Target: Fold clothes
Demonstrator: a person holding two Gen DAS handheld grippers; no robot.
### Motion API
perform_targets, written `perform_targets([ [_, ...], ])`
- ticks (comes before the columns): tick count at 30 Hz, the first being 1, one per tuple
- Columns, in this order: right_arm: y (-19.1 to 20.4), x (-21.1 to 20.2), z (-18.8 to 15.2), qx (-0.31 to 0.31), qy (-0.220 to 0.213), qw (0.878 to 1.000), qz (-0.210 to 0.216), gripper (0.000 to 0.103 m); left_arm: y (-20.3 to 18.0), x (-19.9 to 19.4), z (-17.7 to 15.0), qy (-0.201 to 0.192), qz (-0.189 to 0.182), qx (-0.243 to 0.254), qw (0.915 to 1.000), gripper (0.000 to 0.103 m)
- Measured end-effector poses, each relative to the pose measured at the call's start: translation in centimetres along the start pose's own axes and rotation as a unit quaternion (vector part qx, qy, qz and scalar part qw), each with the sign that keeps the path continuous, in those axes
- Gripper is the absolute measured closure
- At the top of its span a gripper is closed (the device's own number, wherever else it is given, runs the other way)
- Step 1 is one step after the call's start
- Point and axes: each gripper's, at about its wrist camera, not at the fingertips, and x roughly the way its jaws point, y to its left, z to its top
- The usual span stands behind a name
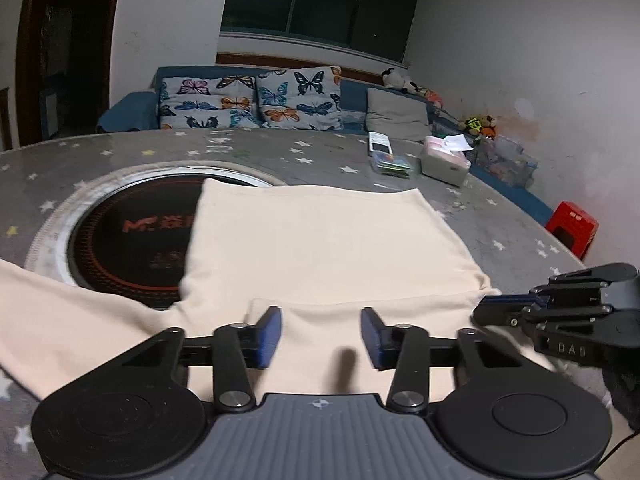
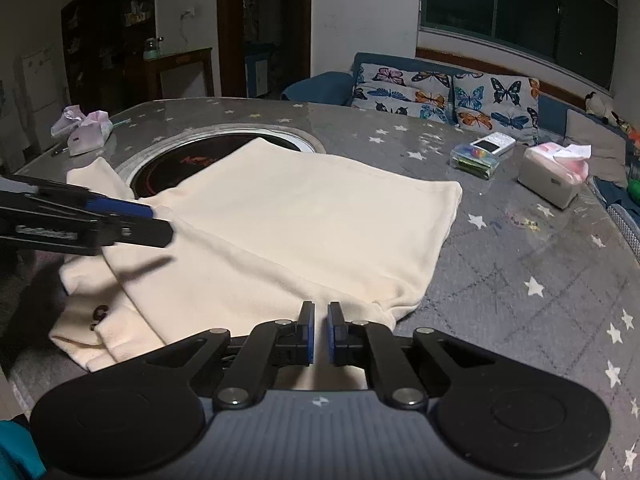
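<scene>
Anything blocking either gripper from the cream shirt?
Nothing visible. The left gripper hangs open right over the cream shirt; the right gripper sits nearly shut at its near edge, no fabric visibly pinched.

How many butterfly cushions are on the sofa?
2: both lean against the sofa back beyond the table, side by side, left cushion and right cushion. A plain grey pillow sits further right.

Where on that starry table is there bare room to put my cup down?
Bare tablecloth lies right of the cream garment, before the tissue box. More lies behind the round cooktop. The far right is crowded: remote, packet.
</scene>
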Motion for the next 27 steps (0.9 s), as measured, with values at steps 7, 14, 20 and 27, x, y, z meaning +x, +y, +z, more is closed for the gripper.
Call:
perform_targets([
  [7,0.8,-0.6,-0.3,-0.010,0.006,1.000,0.017,0.089,-0.1,1.3,-0.2,0.008,0.002,0.009,0.9999,0.063],
  [14,0.9,-1.2,-0.5,-0.012,0.010,1.000,0.014,0.086,2.3,0.4,-0.3,0.002,0.030,-0.006,0.9995,0.064],
  [20,2.7,-0.8,-0.4,-0.033,0.019,0.999,0.039,0.082,4.7,-1.0,-0.7,0.000,0.066,-0.017,0.9977,0.064],
  [27,5.5,-0.5,1.0,-0.077,0.014,0.995,0.060,0.082,7.8,-3.6,-1.2,-0.012,0.117,-0.040,0.9922,0.061],
])
